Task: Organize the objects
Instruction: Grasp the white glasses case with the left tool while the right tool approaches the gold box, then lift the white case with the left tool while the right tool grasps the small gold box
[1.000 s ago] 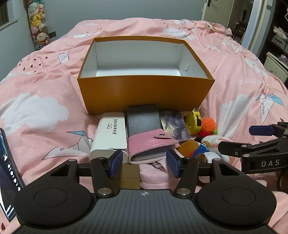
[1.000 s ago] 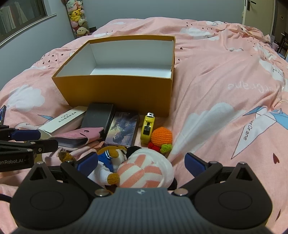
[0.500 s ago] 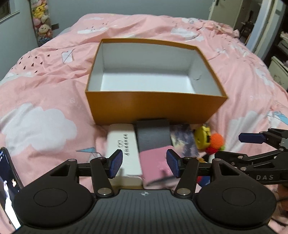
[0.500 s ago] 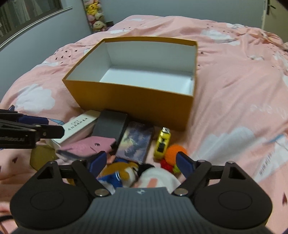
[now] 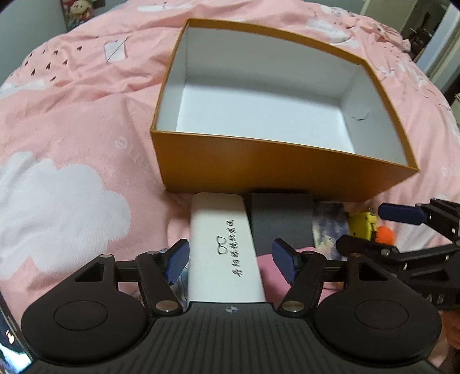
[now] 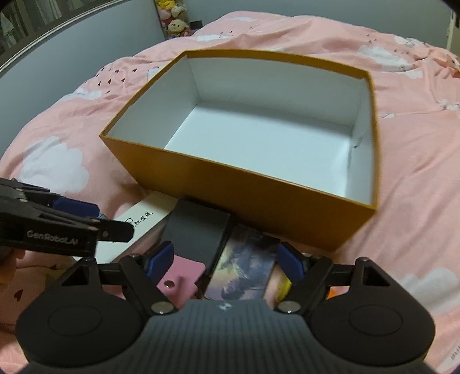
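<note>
Setting: an open orange cardboard box with a white inside sits on a pink cloud-print bedspread; a row of small things lies against its near wall.
Left gripper: jaws opening, blue pads spread either side of a white glasses case without touching it.
Right gripper: jaws closing, pads not pressing anything; a dark picture-printed card box and a pink snap wallet lie between them.
Row by the box: in the left wrist view, a grey flat case lies at 3 o'clock of the glasses case, then a yellow tape measure and an orange knitted ball further that way.
In the way: the right gripper's arm crosses the tape measure and ball at 3 o'clock.
Writing: black script and a spectacles outline on the glasses case, script too blurred to read; "GenRobot.AI" on the left gripper's side, seen from the right wrist.
Hard to make out: a phone screen cut off at 8 o'clock; plush toys far off at 12 o'clock, blurred.
</note>
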Demonstrator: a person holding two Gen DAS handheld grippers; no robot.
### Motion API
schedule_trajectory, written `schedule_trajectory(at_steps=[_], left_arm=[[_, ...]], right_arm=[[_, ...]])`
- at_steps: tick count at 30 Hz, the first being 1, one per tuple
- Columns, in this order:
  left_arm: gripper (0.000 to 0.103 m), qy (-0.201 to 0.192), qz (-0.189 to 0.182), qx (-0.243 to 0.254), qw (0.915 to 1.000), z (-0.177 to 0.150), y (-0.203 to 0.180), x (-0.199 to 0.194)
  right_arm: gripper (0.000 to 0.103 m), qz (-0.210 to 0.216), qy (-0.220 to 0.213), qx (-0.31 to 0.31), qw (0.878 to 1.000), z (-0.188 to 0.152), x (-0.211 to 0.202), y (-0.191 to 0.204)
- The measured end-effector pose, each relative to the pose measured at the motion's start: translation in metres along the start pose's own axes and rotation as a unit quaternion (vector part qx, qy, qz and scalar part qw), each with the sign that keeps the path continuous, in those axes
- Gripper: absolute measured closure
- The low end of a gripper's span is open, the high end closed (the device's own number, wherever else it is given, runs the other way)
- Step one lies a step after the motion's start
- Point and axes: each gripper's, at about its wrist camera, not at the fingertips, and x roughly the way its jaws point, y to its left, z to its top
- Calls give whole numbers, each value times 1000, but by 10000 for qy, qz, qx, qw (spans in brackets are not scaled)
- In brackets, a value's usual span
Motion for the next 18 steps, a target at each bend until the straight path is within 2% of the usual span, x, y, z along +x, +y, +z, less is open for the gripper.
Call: schedule_trajectory(at_steps=[8,10,18], left_arm=[[25,391,-28,46,9992,11,1,22],[22,505,-18,67,9987,13,0,28],[23,908,258,176,9954,18,0,46]], right_arm=[[23,1,182,95,9998,7,23,-5],[23,-2,184,164,9997,8,24,-8],[23,37,291,329,9990,5,31,-16]])
